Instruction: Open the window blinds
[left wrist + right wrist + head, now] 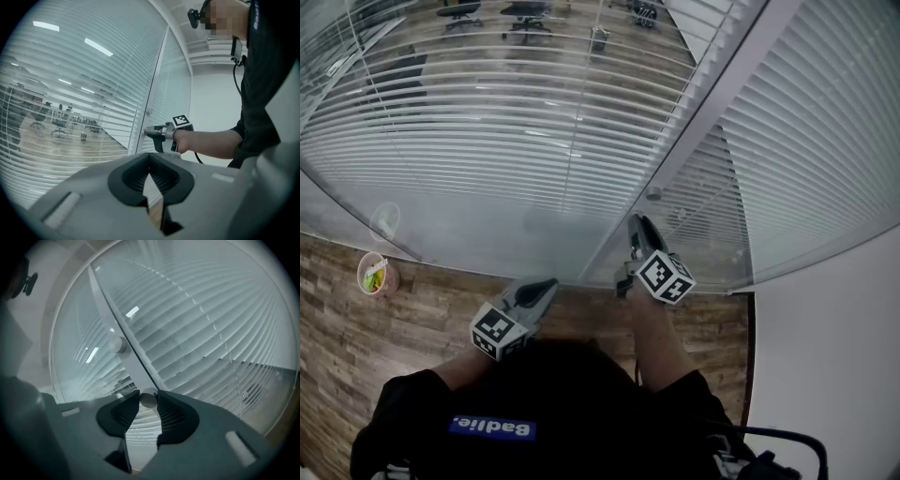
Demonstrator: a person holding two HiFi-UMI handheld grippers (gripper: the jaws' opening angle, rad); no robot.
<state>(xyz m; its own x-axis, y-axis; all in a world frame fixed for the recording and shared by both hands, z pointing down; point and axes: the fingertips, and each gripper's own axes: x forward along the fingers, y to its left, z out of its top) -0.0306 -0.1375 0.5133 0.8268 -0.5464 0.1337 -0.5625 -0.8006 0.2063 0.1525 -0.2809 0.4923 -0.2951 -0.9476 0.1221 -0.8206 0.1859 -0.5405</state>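
Two grippers here. The right gripper (635, 223) is clamped on a small round knob (149, 400) on the frame post (712, 94) between the blinds (487, 141). The left gripper (546, 284) sits nearer, closed and empty. Left on the floor (356, 347), a cup (377, 275) holds something green-yellow.

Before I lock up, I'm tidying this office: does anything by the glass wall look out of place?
Only a cup with something colourful in it, standing on the wood floor beside the glass wall, left in the head view. It is upright; nothing spilled.
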